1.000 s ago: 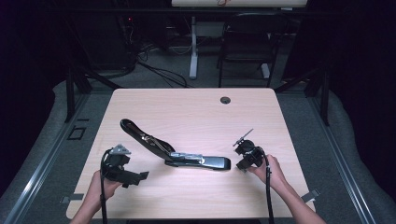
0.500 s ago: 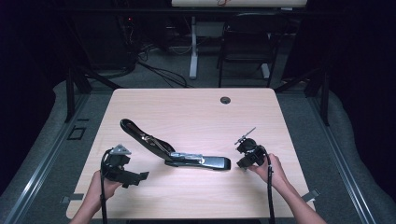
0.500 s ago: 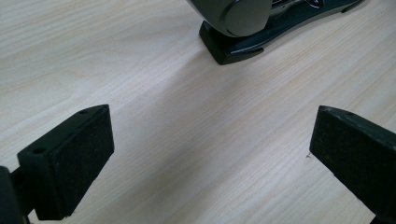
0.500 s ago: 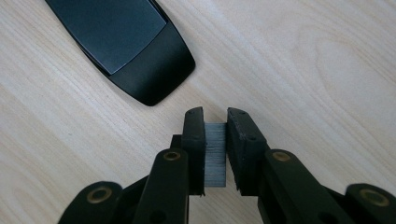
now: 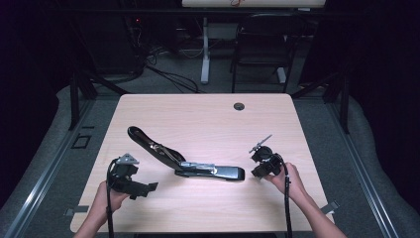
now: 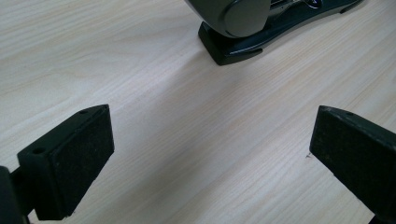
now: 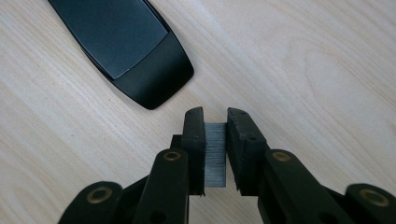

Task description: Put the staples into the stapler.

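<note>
In the left gripper view, the stapler [image 6: 243, 28] ahead of the left claw [image 6: 210, 154] is cut off by the top edge, so that just its hinge end and base are seen. In the right gripper view, the stapler's black front tip [image 7: 126, 46] beyond the right claw [image 7: 215, 128] is cropped at the top left. The strip of staples [image 7: 215, 156] pinched between the pads is partly hidden by them; its full length cannot be told

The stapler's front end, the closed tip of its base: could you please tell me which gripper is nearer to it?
Right. The right gripper, shut on a strip of staples, sits just beside the stapler tip; the left gripper hovers farther off, near its hinge.
</note>
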The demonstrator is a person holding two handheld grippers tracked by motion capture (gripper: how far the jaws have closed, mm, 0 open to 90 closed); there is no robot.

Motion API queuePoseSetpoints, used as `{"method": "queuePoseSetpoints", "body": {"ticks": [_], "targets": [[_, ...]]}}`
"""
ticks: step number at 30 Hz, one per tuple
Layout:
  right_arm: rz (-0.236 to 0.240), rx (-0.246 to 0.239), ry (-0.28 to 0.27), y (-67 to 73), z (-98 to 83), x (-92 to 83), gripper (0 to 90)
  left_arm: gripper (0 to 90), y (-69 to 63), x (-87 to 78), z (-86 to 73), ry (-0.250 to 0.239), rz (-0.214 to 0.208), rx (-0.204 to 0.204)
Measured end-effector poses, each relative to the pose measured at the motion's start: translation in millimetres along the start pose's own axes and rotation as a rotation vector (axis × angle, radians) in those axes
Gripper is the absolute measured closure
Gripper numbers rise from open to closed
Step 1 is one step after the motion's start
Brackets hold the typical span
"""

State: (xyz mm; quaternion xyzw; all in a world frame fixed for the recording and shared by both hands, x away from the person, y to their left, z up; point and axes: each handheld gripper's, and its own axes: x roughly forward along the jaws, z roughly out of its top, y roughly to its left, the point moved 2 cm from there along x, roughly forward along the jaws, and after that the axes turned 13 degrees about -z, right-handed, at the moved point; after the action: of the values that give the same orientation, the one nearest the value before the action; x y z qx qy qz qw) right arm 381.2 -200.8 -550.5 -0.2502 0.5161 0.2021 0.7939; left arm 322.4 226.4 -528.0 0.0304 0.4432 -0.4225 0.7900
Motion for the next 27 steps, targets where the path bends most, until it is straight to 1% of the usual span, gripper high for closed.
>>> {"method": "queuePoseSetpoints", "body": {"ticks": [1,2,3,6,7,8,9,10,11,14,15,17,18,20,21,23,24,26,27], "targets": [[0.005,-0.001,-0.003,-0.2,0.1,-0.7,78.0,0.0,0.1,0.4,-0.2,0.002,-0.001,0.000],[-0.002,-0.004,-0.006,-0.7,0.0,-1.1,78.0,0.0,0.1,0.5,-0.3,0.004,0.000,-0.001],[0.011,0.006,-0.021,-0.4,-0.1,-0.9,78.0,0.0,0.2,0.3,-0.4,0.005,0.001,0.000],[0.013,-0.017,-0.018,-2.2,1.1,-2.8,78.0,0.0,0.5,0.1,-1.0,-0.001,0.003,-0.005],[0.015,-0.018,-0.022,-2.5,1.7,-3.3,78.0,0.0,0.3,0.1,-1.6,-0.002,0.003,-0.009],[0.013,-0.001,-0.043,-1.2,2.6,-3.1,78.0,0.0,0.2,0.0,-1.8,-0.001,0.004,-0.009],[0.011,-0.015,-0.035,-2.1,3.6,-4.7,78.0,0.0,0.0,-0.2,-1.7,-0.004,0.005,-0.009],[0.019,-0.003,-0.052,-1.4,4.3,-4.8,78.0,0.0,-0.3,-0.4,-1.5,-0.006,0.005,-0.008],[0.020,-0.008,-0.058,-1.3,5.4,-5.8,78.0,0.0,-0.6,-0.3,-1.4,-0.005,0.005,-0.007],[0.010,-0.012,-0.070,-1.1,6.9,-7.6,78.0,0.0,-1.2,0.8,-0.9,0.004,0.004,-0.002],[0.007,-0.027,-0.063,-1.7,7.6,-9.4,78.0,0.0,-1.2,1.1,-0.6,0.006,0.003,0.000],[0.008,-0.033,-0.083,-1.3,9.9,-11.6,78.0,0.0,-1.0,1.8,0.0,0.007,0.004,0.000],[0.010,-0.042,-0.079,-2.1,11.7,-13.2,78.0,0.0,-0.8,2.1,0.2,0.008,0.005,0.000],[0.011,-0.039,-0.099,-1.6,15.4,-14.7,78.0,0.0,-0.8,2.5,0.4,0.009,0.004,0.000],[0.019,-0.042,-0.102,-1.2,16.7,-14.7,78.0,0.0,-0.8,2.5,0.3,0.009,0.003,0.000],[0.015,-0.055,-0.104,-0.4,19.3,-13.9,78.0,0.0,-0.7,2.1,0.1,0.010,0.004,0.000],[0.024,-0.045,-0.111,0.7,19.8,-12.9,78.0,0.0,-0.3,1.9,0.1,0.009,0.004,-0.001],[0.021,-0.073,-0.099,1.1,22.4,-13.6,78.0,0.0,-0.1,2.4,0.1,0.004,0.008,-0.002],[0.023,-0.078,-0.108,1.4,23.2,-13.4,78.0,0.0,-0.1,2.4,0.2,0.007,0.005,-0.003]]}}
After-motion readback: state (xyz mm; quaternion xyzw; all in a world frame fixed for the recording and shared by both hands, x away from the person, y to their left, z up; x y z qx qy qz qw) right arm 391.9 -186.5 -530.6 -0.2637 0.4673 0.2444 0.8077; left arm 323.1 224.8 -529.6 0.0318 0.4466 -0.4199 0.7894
